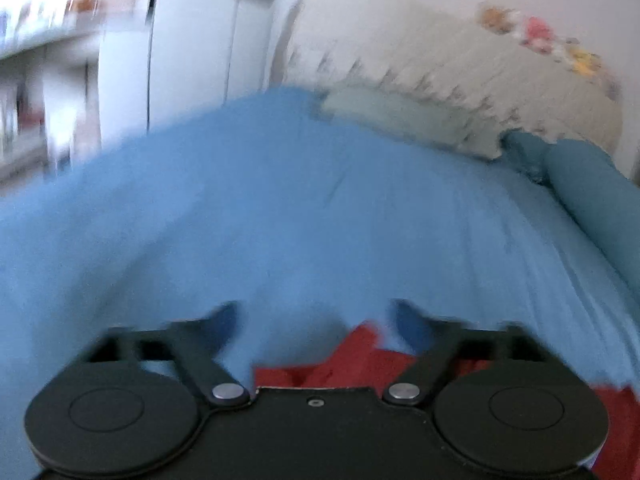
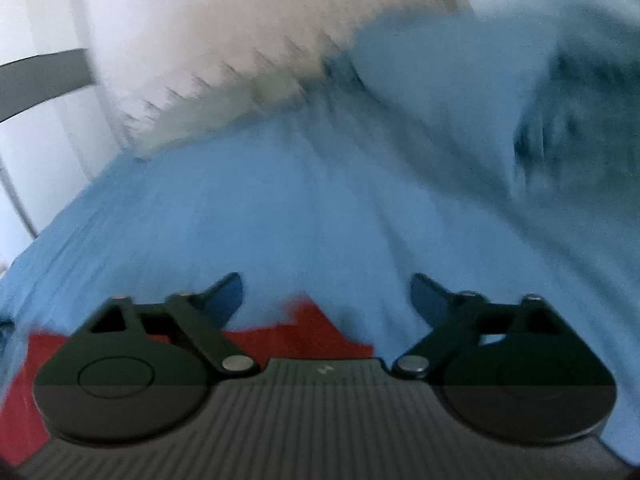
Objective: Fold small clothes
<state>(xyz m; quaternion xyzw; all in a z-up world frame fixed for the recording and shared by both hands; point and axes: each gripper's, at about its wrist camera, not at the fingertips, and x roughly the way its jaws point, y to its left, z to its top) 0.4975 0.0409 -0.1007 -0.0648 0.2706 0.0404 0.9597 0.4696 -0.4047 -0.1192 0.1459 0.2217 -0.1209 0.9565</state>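
Note:
A red garment (image 1: 352,364) lies on the blue bedsheet (image 1: 280,208), low in the left wrist view, partly hidden under the gripper body. It also shows in the right wrist view (image 2: 304,330), running off to the lower left. My left gripper (image 1: 316,320) is open and empty just above the red cloth. My right gripper (image 2: 326,294) is open and empty, its fingers wide apart over the cloth's far edge. Both views are blurred.
A pale pillow with a fringe and floral print (image 1: 460,92) lies at the head of the bed, also in the right wrist view (image 2: 224,56). A blue bolster (image 1: 592,192) lies at right. White cupboards and shelves (image 1: 120,60) stand beyond the bed's left edge.

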